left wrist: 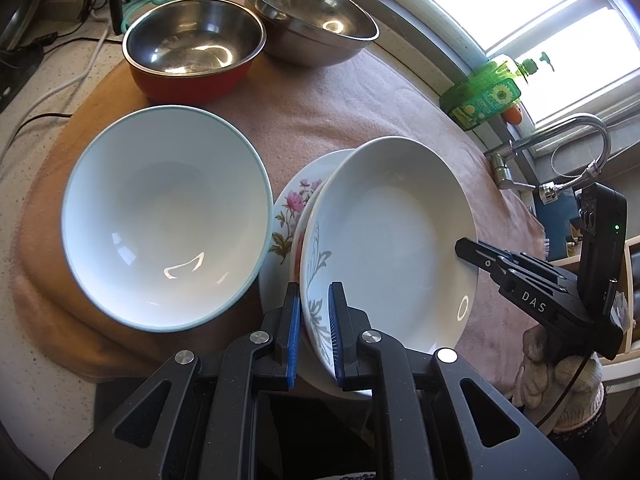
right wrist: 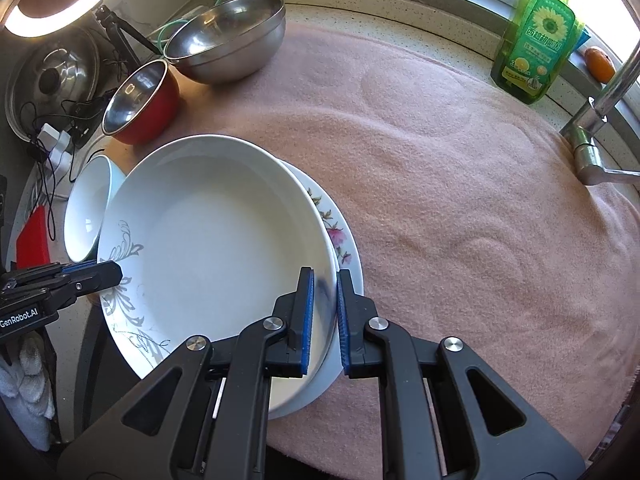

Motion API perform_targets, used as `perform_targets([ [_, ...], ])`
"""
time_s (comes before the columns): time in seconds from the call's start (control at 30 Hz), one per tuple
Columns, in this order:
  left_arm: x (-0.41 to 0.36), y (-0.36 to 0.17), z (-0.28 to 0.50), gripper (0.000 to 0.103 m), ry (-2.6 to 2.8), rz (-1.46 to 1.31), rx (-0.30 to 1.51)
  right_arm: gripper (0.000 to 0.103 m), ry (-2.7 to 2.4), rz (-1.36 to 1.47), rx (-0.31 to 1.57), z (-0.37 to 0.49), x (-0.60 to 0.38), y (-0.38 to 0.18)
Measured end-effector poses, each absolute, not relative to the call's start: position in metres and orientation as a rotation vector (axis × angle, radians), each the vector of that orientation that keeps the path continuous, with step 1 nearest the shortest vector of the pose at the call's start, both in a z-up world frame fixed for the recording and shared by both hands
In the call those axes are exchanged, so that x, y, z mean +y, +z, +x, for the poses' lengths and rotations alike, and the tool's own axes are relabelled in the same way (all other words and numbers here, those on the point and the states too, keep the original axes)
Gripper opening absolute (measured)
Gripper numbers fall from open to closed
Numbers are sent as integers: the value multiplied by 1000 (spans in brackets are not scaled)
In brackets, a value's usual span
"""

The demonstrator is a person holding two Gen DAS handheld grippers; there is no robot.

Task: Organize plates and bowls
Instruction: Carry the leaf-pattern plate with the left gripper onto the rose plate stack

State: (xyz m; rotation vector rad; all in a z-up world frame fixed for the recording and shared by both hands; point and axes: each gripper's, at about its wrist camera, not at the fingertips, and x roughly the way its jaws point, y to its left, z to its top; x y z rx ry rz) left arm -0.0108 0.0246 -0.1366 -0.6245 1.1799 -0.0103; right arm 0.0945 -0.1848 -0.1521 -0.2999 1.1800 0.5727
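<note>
A white deep plate with a grey leaf pattern (left wrist: 392, 232) lies tilted on a flowered plate (left wrist: 294, 204) on the pink cloth. My left gripper (left wrist: 314, 316) is shut on its near rim. My right gripper (right wrist: 325, 300) is shut on the opposite rim of the same plate (right wrist: 216, 240), with the flowered plate (right wrist: 340, 236) just beneath. The right gripper also shows at the right of the left wrist view (left wrist: 474, 254). A white bowl with a pale blue rim (left wrist: 160, 216) stands to the left. A red steel bowl (left wrist: 192, 56) and a plain steel bowl (left wrist: 312, 20) stand behind.
A green dish soap bottle (right wrist: 536, 36) and an orange object (right wrist: 600, 64) stand on the window ledge. A steel tap (right wrist: 592, 136) rises at the right. Cables and a pot lid (right wrist: 52, 76) lie at the left. The pink cloth (right wrist: 460, 200) spreads to the right.
</note>
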Motion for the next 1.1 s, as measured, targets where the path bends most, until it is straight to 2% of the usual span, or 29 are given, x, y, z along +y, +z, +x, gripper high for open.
perform_targets([
  [0.8,18,-135,-10,11,-24,-565,1202,11,563,-345,1162,86,-182,-149],
  [1.1,21,-124,-21,12,-14,-558,1157,11,561,-330,1161,86,-184,-148],
])
